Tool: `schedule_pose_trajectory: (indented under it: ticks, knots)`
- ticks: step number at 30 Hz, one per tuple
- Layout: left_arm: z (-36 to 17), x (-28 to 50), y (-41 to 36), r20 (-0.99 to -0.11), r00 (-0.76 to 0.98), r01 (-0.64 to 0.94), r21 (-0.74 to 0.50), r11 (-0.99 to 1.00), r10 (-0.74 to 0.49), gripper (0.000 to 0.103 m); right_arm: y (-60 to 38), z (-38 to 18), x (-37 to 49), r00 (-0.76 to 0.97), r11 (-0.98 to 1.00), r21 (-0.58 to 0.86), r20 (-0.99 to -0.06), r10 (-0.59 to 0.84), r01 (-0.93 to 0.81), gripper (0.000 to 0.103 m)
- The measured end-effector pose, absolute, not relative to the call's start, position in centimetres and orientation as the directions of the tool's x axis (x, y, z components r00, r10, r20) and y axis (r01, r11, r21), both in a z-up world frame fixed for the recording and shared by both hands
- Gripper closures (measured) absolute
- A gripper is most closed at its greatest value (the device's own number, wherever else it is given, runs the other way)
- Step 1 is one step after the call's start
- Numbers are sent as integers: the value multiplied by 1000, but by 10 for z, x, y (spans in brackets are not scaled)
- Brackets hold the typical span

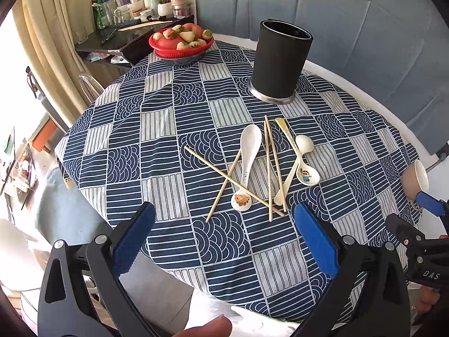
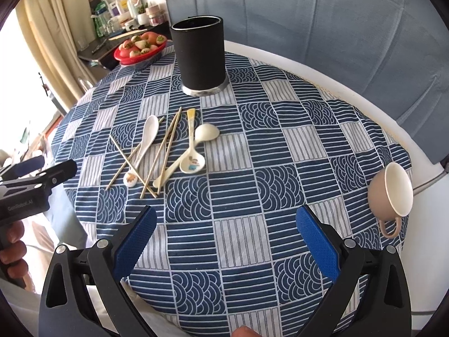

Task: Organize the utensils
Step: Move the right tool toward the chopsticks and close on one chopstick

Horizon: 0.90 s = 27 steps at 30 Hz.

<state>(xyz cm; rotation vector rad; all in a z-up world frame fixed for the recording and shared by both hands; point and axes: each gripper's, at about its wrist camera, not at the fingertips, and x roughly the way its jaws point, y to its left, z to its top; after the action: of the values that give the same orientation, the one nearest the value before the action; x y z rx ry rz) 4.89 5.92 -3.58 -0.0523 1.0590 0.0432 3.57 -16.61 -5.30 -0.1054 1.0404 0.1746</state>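
A pile of utensils lies mid-table: several wooden chopsticks (image 1: 270,168) (image 2: 165,151) crossed over three white ceramic spoons, one with an animal print (image 1: 247,165) (image 2: 141,147), one with a cartoon boy (image 1: 307,175) (image 2: 192,163), one plain (image 1: 304,141) (image 2: 206,133). A black cylindrical utensil holder (image 1: 280,59) (image 2: 199,56) stands upright behind them and looks empty. My left gripper (image 1: 224,236) is open and empty, above the near table edge in front of the pile. My right gripper (image 2: 226,238) is open and empty, to the right of the pile.
A round table with a blue patterned cloth (image 1: 168,129) (image 2: 280,154). A red bowl of fruit (image 1: 181,42) (image 2: 139,49) sits at the far left. A beige cup (image 2: 391,191) (image 1: 415,178) lies on its side at the right edge. A cluttered shelf (image 1: 134,5) stands behind.
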Motion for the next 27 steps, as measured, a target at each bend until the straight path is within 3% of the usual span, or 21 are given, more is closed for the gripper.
schedule_pose_trajectory:
  ticks: [27]
  knots:
    - [-86, 116, 111, -945, 326, -128, -60, 990, -15, 6, -100, -90, 109, 412, 958, -31, -907, 94, -286, 8]
